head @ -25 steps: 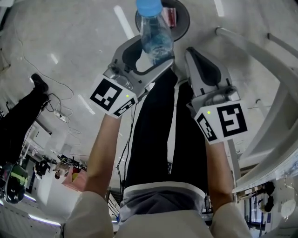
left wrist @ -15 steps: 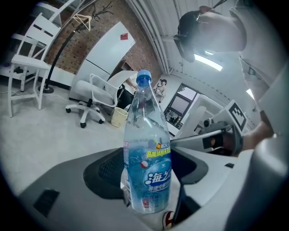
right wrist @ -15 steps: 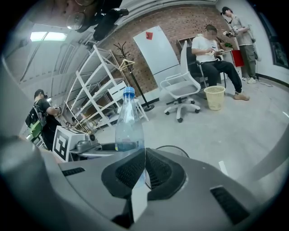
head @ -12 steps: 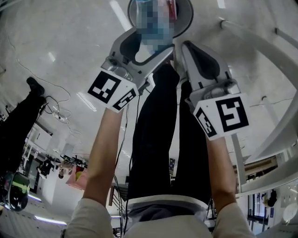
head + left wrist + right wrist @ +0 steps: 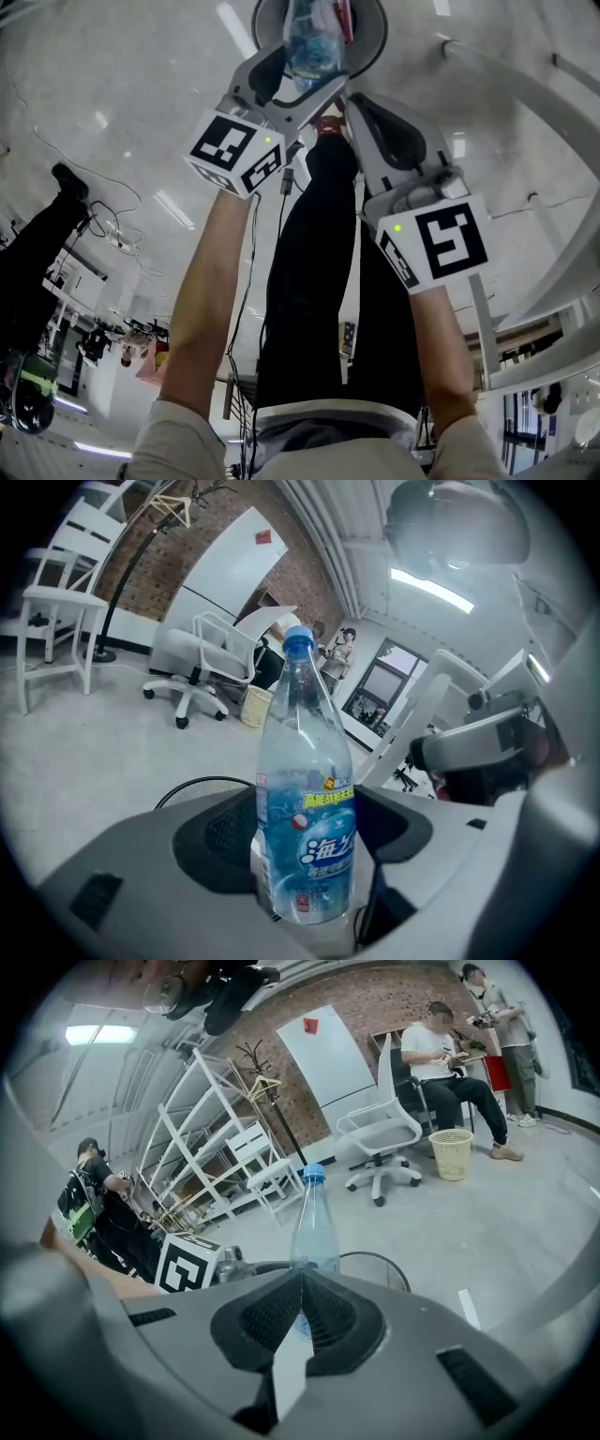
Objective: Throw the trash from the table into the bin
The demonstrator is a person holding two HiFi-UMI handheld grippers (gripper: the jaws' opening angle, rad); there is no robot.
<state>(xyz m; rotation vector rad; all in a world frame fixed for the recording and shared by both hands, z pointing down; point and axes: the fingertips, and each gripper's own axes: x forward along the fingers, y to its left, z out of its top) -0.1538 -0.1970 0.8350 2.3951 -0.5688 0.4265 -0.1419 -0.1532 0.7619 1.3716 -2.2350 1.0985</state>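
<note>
Grey concrete floor (image 5: 141, 94). Round black wire bin (image 5: 375, 47), something red (image 5: 343, 19) inside. Left claw (image 5: 302, 80) clamped on an upright, clear, blue-capped bottle (image 5: 309, 47) over the bin mouth. Right claw (image 5: 351, 103) fully closed, empty, just beside.

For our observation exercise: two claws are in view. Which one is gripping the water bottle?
The left claw: its jaws clamp the blue-capped bottle low down. The right claw is shut, clear of it.
</note>
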